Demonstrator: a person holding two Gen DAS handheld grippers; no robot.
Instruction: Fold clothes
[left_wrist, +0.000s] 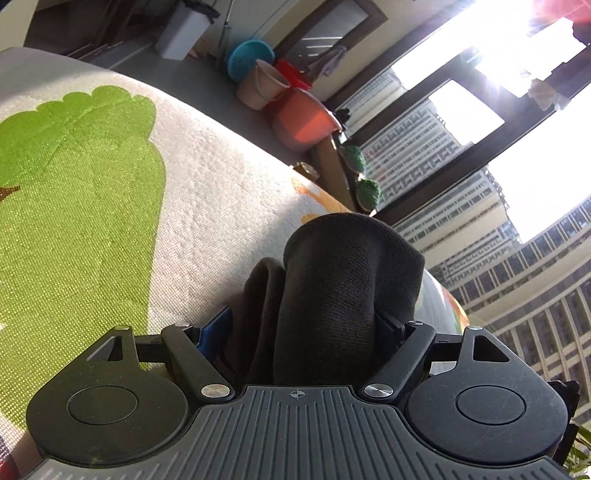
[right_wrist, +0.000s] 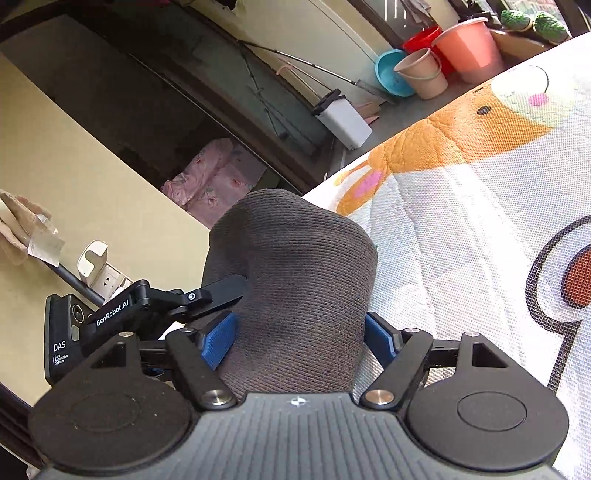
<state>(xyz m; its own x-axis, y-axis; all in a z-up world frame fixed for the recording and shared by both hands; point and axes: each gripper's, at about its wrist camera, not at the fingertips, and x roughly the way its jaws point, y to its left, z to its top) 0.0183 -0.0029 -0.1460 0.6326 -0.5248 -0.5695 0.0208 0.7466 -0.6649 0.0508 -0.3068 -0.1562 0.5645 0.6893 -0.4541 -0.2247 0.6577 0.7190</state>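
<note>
Folding looked barely begun: the left gripper (left_wrist: 306, 328) and the right gripper (right_wrist: 299, 332) each had jaws clamped on a bunch of the dark knit garment (right_wrist: 291, 288), held raised above the printed bed cover (right_wrist: 461, 229) near its edge, not yet laid flat.

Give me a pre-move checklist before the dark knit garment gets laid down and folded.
1. Left gripper shut on the dark knit garment: ok, cloth bunched between its blue pads.
2. Right gripper shut on the garment: ok.
3. Garment spread flat between the grippers: cannot tell, only bunched cloth shows.
4. White quilted cartoon-print bedspread beside the garment as landing surface: ok.
5. Both grippers close together: ok, the left gripper's black finger shows in the right wrist view.
</note>
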